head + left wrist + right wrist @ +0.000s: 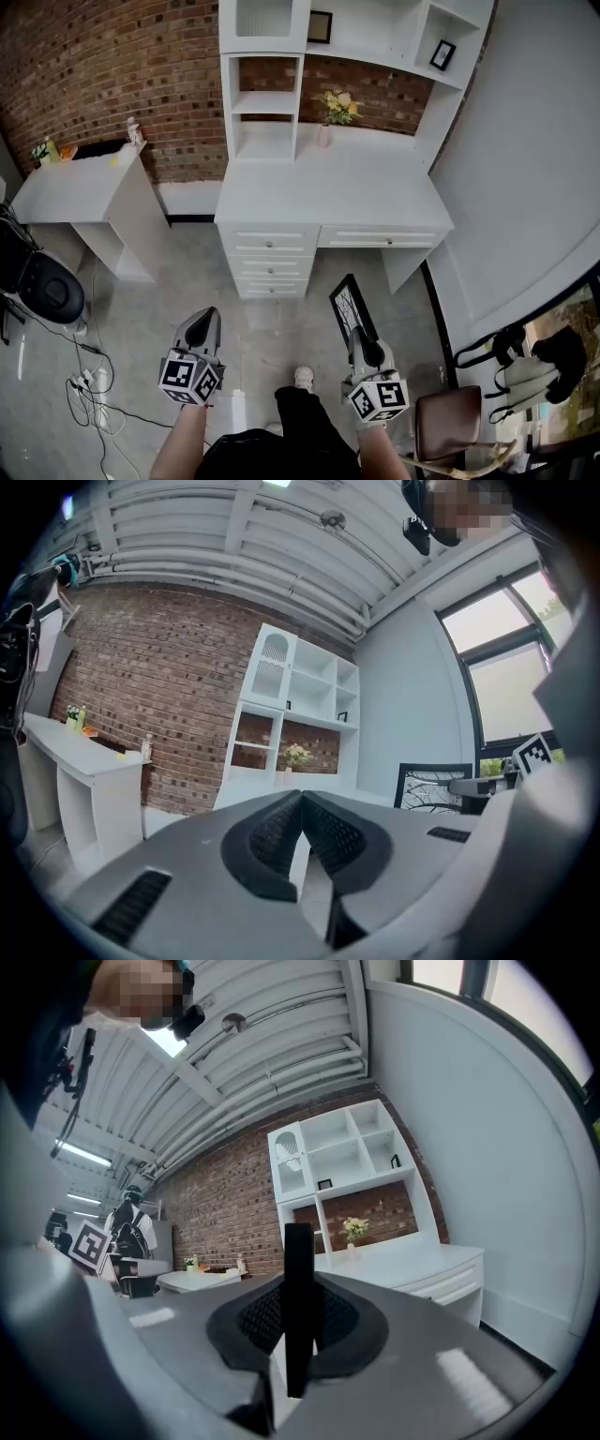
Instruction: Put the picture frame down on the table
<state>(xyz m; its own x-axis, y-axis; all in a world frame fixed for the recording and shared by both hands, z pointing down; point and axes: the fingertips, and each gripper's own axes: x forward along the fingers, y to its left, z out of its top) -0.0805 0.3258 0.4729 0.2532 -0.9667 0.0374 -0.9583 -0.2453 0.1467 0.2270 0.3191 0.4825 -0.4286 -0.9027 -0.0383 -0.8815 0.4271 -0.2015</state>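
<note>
A black picture frame (pixel 350 307) with a branch drawing is held upright in my right gripper (pixel 359 339), low in front of the white desk (pixel 333 192). In the right gripper view the frame (pixel 298 1297) shows edge-on as a dark bar clamped between the jaws. My left gripper (pixel 203 328) hangs to the left at the same height, shut with nothing in it; its pads (pixel 277 832) meet at the tip. The frame (pixel 433 785) also appears at the right of the left gripper view.
The desk has drawers (pixel 270 261) and a shelf unit (pixel 266 103) with a vase of flowers (pixel 330 117) and small frames (pixel 442 54). A white side table (pixel 80 183) stands left. Cables (pixel 94 389) lie on the floor; a brown chair (pixel 450 417) is at the lower right.
</note>
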